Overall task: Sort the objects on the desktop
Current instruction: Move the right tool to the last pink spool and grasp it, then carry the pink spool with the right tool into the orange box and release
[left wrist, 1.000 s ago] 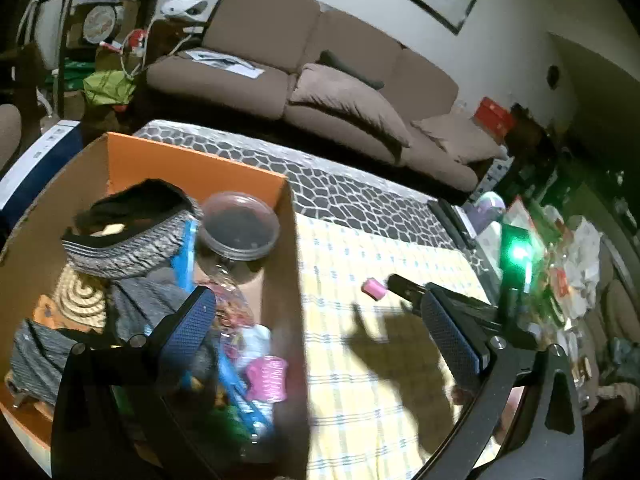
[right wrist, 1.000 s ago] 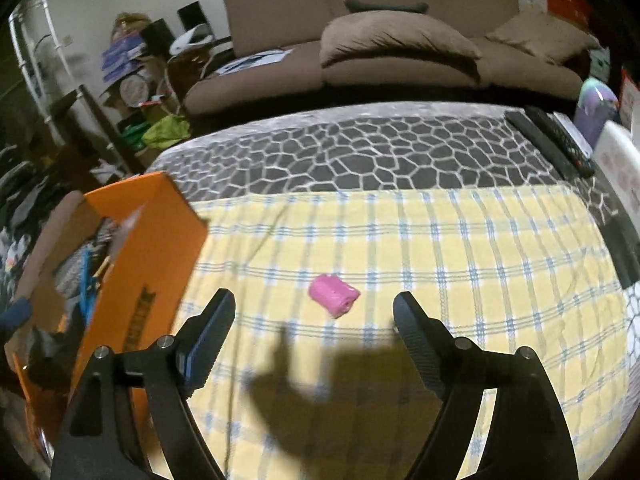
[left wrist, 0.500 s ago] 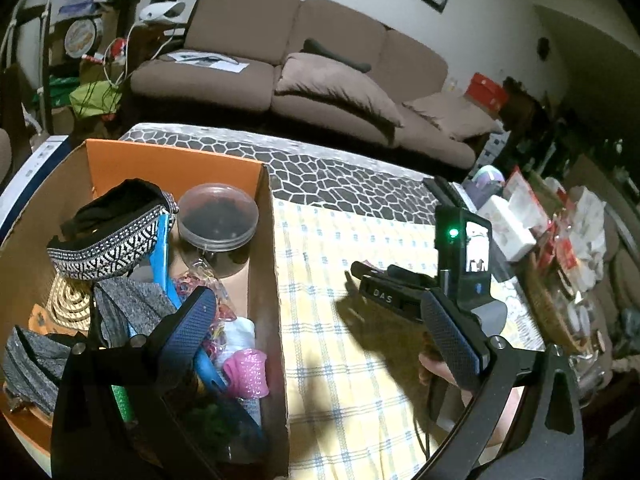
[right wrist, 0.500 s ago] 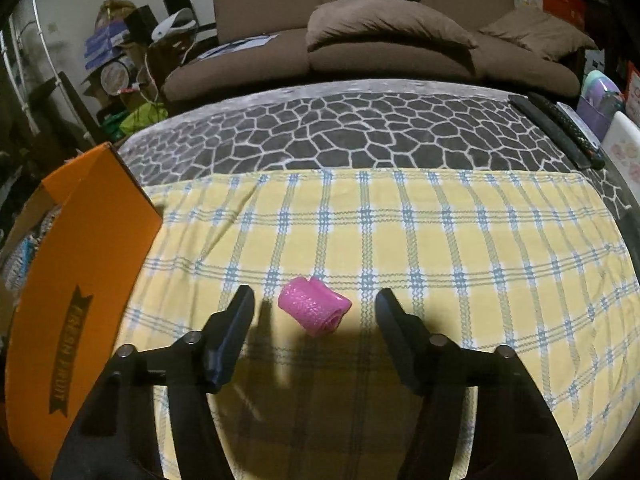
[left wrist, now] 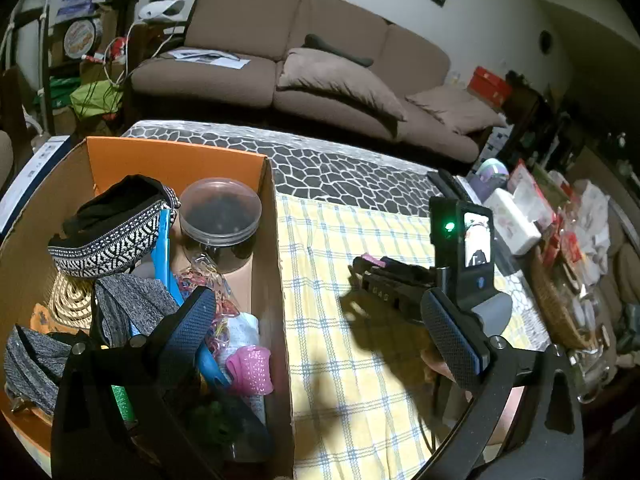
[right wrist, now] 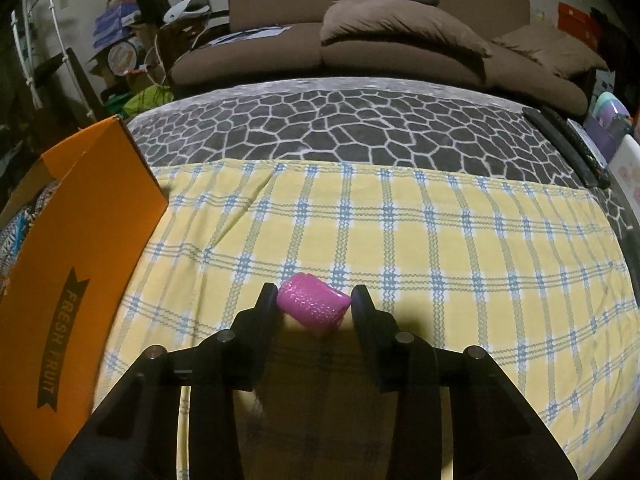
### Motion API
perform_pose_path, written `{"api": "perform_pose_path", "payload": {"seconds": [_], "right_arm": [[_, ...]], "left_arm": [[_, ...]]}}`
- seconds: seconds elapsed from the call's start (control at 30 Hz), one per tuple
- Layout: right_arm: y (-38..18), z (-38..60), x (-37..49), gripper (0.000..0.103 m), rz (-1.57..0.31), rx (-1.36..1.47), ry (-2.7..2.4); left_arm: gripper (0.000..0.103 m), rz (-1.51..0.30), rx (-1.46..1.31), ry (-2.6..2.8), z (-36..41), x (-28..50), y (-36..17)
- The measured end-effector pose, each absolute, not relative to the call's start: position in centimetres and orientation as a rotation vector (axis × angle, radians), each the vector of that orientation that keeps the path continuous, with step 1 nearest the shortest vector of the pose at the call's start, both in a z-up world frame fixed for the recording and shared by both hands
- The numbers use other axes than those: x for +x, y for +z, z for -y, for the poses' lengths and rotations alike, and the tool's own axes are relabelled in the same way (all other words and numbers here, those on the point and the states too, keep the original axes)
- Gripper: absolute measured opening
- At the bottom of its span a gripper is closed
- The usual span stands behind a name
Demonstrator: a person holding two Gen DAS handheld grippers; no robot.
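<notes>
**Pink roller between closing fingers**

While closing round the pink roller (right wrist: 314,309), could squeeze it out sideways: lies tilted across the gap, looks light and round, and could roll off over the checked cloth (right wrist: 440,240). Could also pinch up a fold of cloth if brought in too low, or catch only the near end and drop it on the way to the orange box (right wrist: 80,280).

Right gripper (right wrist: 314,300): closing, narrowed to about the roller's width, left tip touching or nearly so, right tip just beside; no firm grip to be seen yet. Roller on the cloth, well to the right of the box.

Left gripper (left wrist: 320,328): wide apart, holding nothing, hanging over the box.
</notes>
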State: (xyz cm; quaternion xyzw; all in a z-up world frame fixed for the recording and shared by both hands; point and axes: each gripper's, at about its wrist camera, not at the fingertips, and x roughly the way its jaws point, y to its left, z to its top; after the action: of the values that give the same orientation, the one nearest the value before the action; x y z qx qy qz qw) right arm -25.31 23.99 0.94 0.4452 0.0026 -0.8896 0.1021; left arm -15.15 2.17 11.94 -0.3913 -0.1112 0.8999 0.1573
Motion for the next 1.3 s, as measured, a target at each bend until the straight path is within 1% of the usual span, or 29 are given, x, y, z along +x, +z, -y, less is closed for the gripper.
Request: {"api": "perform_pose_path", "payload": {"seconds": [0.17,0.4,0.57,0.67,0.87,1.0,1.1,1.17,1.2,1.23,1.27,1.3], "right_arm": [[2.8,-24.1,-24.6,0.038,0.027,1.284,-2.612],[6.5,-23.7,-23.2,0.038,0.089,1.208,-2.569],[9.2,-22.6,-21.8,0.038,0.138,1.154,-2.495],[10.7,-21.5,-20.9,0.038,0.153,1.122,-2.449],[12.8,-17.7,-18.3,0.038,0.064,1.060,-2.376],[13.0,-14.5,-16.5,0.038,-0.022,1.036,-2.315],[12.9,-12.1,-15.1,0.038,-0.091,1.011,-2.275],[12.9,-10.7,-14.3,0.038,-0.127,0.993,-2.256],[12.8,-10.1,-13.9,0.038,-0.139,0.986,-2.245],[12.7,-9.5,-13.6,0.038,-0.149,0.980,-2.234],[12.6,-9.1,-13.4,0.038,-0.157,0.978,-2.226],[12.5,-8.7,-13.1,0.038,-0.161,0.976,-2.220]], "left_arm": [[0.103,0.323,-1.123,2.573,-2.0,-15.2,12.0],[0.103,0.405,-1.126,2.555,-0.3,-15.3,12.1],[0.103,0.554,-1.136,2.504,1.9,-15.6,12.1],[0.103,0.681,-1.128,2.454,3.6,-15.8,11.9],[0.102,0.888,-1.121,2.370,6.7,-15.9,11.0],[0.102,1.025,-1.125,2.282,8.8,-16.2,9.9],[0.101,1.095,-1.133,2.208,9.8,-16.3,9.1],[0.095,1.117,-1.139,2.173,10.3,-16.4,8.6],[0.086,1.121,-1.140,2.159,10.5,-16.5,8.5],[0.072,1.124,-1.142,2.145,10.7,-16.5,8.4],[0.066,1.128,-1.145,2.137,10.9,-16.6,8.2],[0.054,1.130,-1.150,2.131,11.1,-16.6,8.1]]}}
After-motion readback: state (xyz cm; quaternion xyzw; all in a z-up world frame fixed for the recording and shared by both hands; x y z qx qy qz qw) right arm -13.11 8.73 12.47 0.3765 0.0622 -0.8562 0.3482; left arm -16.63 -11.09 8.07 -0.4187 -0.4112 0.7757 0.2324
